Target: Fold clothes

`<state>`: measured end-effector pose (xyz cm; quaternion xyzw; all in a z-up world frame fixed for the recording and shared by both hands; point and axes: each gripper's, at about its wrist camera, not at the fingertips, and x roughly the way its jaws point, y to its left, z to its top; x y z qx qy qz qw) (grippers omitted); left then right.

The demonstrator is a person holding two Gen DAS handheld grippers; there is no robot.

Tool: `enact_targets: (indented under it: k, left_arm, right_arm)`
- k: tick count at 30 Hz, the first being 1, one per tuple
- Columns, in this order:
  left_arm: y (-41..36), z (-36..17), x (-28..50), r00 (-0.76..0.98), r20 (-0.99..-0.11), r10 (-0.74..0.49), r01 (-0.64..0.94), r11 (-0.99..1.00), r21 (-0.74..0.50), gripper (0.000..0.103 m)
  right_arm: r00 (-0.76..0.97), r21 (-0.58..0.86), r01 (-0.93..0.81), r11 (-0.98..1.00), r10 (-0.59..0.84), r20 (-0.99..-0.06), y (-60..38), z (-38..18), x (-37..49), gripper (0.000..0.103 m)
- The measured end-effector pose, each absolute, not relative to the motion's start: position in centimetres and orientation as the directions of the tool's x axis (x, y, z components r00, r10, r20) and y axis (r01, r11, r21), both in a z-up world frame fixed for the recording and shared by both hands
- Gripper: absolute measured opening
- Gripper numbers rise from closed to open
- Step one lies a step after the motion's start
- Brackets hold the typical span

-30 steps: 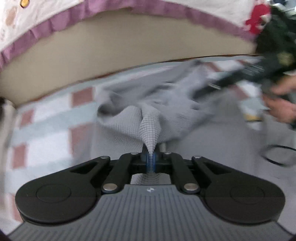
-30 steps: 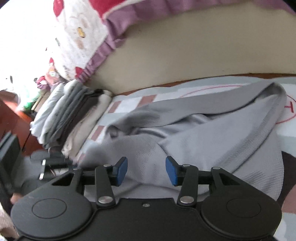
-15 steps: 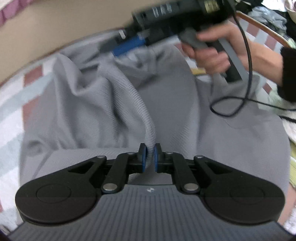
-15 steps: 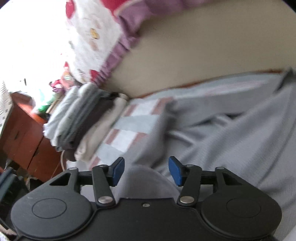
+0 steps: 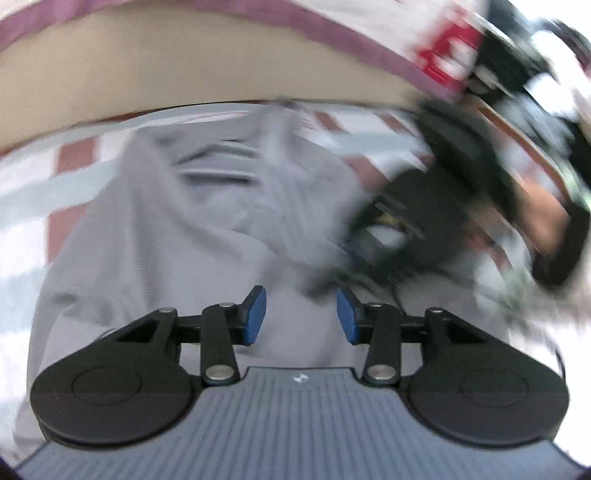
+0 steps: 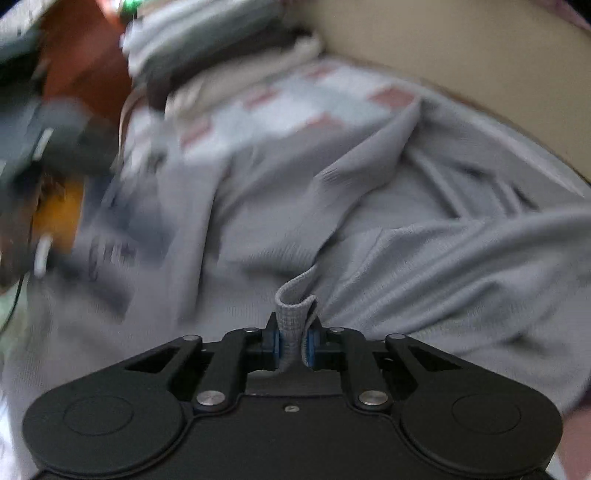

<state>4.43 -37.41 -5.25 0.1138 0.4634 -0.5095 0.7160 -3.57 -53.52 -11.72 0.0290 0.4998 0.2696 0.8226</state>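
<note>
A grey knit garment (image 5: 177,236) lies crumpled on a checked mat (image 5: 74,158). My left gripper (image 5: 301,314) is open and empty just above the cloth, its blue pads apart. In the right wrist view the same garment (image 6: 424,236) fills the frame, and my right gripper (image 6: 293,341) is shut on a folded ribbed edge of it (image 6: 293,314). The right gripper (image 5: 413,206) and the hand holding it show blurred at the right of the left wrist view.
A beige bed side (image 5: 221,70) with a purple-trimmed cover (image 5: 332,26) runs behind the mat. A stack of folded clothes (image 6: 207,40) sits at the upper left of the right wrist view, beside a red-brown cabinet (image 6: 81,66).
My left gripper let go of the grey cloth and opened. My right gripper, open before, has closed on a ribbed edge of the garment. Both views have swung.
</note>
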Motion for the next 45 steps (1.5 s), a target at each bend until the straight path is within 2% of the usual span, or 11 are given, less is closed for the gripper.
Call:
enact_targets:
  k: [8, 10, 11, 17, 19, 23, 28, 34, 35, 37, 45]
  left_arm:
    - [-41.9, -10.9, 3.1, 0.102, -0.889, -0.446, 0.928, 0.365, -0.077, 0.043]
    - [-42.2, -12.1, 3.6, 0.111, -0.907, -0.406, 0.924, 0.378, -0.056, 0.009]
    - [-41.8, -11.5, 3.6, 0.144, -0.899, -0.414, 0.924, 0.381, -0.027, 0.004]
    - [-36.5, -4.9, 7.5, 0.410, -0.736, -0.539, 0.765, 0.643, -0.044, 0.004]
    - [-34.6, -4.9, 9.4, 0.387, -0.723, -0.572, 0.713, 0.683, -0.159, 0.008]
    - [-34.6, -8.5, 10.2, 0.379, -0.841, -0.385, 0.664, 0.746, -0.043, 0.025]
    - [-33.7, -8.8, 9.3, 0.258, -0.813, -0.523, 0.684, 0.693, -0.228, 0.049]
    - [-35.7, -10.4, 8.7, 0.309, -0.833, -0.459, 0.750, 0.656, -0.084, 0.058]
    - [-36.0, -10.4, 8.9, 0.301, -0.830, -0.470, 0.764, 0.640, -0.085, 0.055]
    - [-36.5, -10.6, 9.2, 0.285, -0.823, -0.491, 0.791, 0.606, -0.087, 0.004]
    - [-32.8, 1.9, 17.5, 0.699, -0.597, -0.395, 0.527, 0.848, 0.056, 0.004]
  right_arm:
    - [0.256, 0.338, -0.360, 0.870, 0.440, -0.861, -53.7, -11.8, -4.6, 0.019]
    - [0.246, 0.365, -0.364, 0.857, 0.467, -0.849, -54.1, -12.0, -4.6, 0.021]
    - [0.246, 0.374, -0.365, 0.853, 0.476, -0.844, -54.3, -12.1, -4.6, 0.022]
    - [0.226, 0.388, -0.376, 0.841, 0.489, -0.842, -54.6, -12.9, -4.6, 0.020]
    - [0.218, 0.382, -0.379, 0.843, 0.483, -0.848, -54.5, -12.9, -4.5, 0.020]
    - [0.218, 0.390, -0.360, 0.848, 0.483, -0.848, -55.0, -13.0, -4.7, 0.020]
    - [0.301, 0.389, -0.333, 0.859, 0.487, -0.820, -57.0, -10.9, -5.1, 0.028]
    - [0.454, 0.523, -0.260, 0.812, 0.580, -0.676, -58.9, -9.2, -3.9, 0.041]
    - [0.465, 0.519, -0.237, 0.821, 0.565, -0.682, -59.1, -9.3, -3.7, 0.041]
    - [0.497, 0.495, -0.172, 0.852, 0.509, -0.703, -60.3, -9.4, -3.8, 0.041]
    - [0.722, 0.541, 0.278, 0.794, 0.199, -0.663, -70.9, -9.4, -7.1, 0.041]
